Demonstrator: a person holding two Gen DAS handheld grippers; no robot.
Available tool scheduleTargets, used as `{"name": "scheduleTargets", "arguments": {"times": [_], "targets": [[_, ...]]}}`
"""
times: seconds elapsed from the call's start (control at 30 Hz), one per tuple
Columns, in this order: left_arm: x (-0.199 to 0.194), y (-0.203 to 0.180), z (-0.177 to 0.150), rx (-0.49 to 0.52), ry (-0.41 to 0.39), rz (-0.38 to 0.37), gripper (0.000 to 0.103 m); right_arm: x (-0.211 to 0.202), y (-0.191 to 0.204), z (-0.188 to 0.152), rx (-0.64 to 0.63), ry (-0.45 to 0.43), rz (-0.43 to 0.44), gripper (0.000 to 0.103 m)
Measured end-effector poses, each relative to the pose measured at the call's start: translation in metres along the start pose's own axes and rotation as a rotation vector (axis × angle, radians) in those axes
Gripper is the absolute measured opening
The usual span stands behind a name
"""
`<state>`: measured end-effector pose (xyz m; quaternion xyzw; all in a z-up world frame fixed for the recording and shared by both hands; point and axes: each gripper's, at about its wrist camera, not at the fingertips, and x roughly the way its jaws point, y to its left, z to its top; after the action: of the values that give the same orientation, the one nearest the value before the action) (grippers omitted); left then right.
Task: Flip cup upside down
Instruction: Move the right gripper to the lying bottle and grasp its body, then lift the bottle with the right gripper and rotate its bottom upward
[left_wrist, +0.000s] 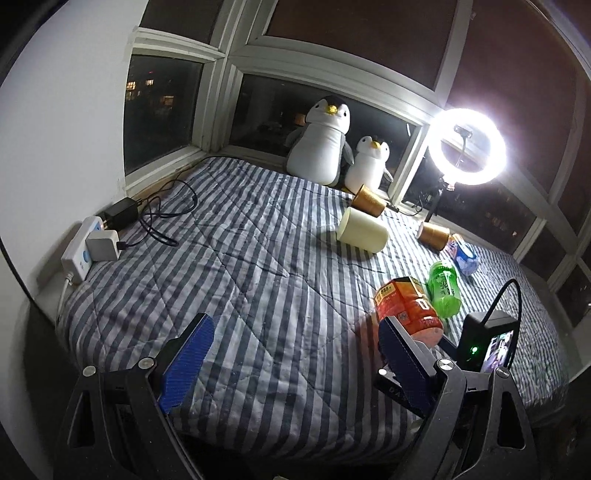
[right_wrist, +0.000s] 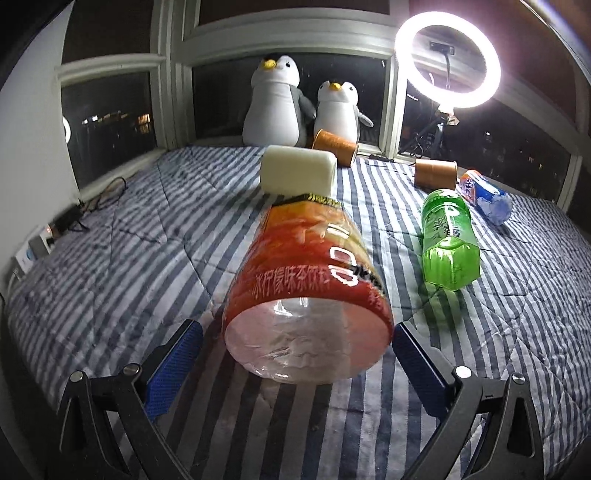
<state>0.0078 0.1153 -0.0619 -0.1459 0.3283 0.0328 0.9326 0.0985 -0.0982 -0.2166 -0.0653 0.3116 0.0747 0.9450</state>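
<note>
While both tongs, left (left_wrist: 291, 363) and right (right_wrist: 297, 365), hang spread and empty, the right should steer past the orange bottle (right_wrist: 306, 280) just ahead toward the cream cup (right_wrist: 298, 175), seemingly lying sideways beyond it on the bed (right_wrist: 129, 240).

The left gripper (left_wrist: 295, 363) has black, angular arms with triangular cut-outs, each fixed by round silver screws (left_wrist: 445, 363) near the finger roots. Its fingers (left_wrist: 188, 363) carry blue ribbed pads. The right gripper (right_wrist: 299, 363) is built alike: black arms, silver screws (right_wrist: 132, 368), blue textured pads on the fingers (right_wrist: 173, 365). In the left view it shows from outside as a black camera block (left_wrist: 489, 341) with a green light, a lit screen and a black cable (left_wrist: 508, 291) arching from its top.
</note>
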Motion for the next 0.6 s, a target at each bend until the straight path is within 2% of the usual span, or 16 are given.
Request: {"name": "scheduleTargets", "arguments": {"times": [0.17, 0.27, 0.6], "targets": [[0.0009, 0.0027, -0.0001, -0.004, 0.005, -0.006, 0.093, -0.0020, 0.0019, -0.0021, -0.004, -0.019, -0.024, 0.099], [0.0023, 0.0021, -0.0002, -0.004, 0.009, -0.008, 0.093, -0.0020, 0.0031, -0.0030, -0.012, -0.022, -0.029, 0.084], [0.0060, -0.0066, -0.0013, 0.016, 0.010, -0.016, 0.093, -0.0078, -0.0065, 0.0035, 0.001, -0.025, 0.000, 0.085]]}}
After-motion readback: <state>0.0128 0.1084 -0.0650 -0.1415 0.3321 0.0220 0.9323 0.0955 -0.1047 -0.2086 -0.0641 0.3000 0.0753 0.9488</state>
